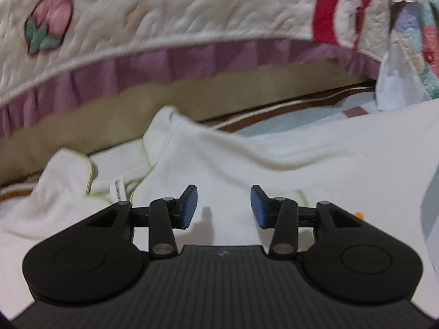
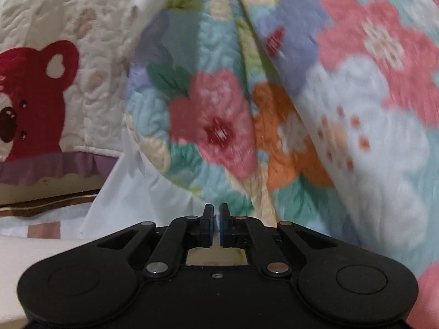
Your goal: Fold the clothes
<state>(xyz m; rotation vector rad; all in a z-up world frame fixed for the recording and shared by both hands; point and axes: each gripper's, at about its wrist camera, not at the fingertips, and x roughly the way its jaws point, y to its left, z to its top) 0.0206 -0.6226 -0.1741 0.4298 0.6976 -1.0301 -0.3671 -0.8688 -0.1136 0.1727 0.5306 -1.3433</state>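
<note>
Left claw [image 1: 223,205]: hovering released over the shirt [image 1: 247,159], ready for a pinch.
Shirt: lying rumpled, collar [image 1: 118,175] at 10 o'clock.
Right claw [image 2: 216,224]: clenched; whether gripping cloth, I cannot tell.
Quilt [image 2: 274,96]: looming at 12 o'clock.

Background: cream quilted cover [image 1: 170,13] with strawberry patch [image 1: 49,24], red bear print [image 2: 35,96] and purple ruffle trim [image 1: 153,68]. Floral quilt [image 2: 288,109] bunched just beside it, white sheet [image 2: 131,192] hanging below. Brown-striped bedding [image 1: 274,108] underneath.
</note>
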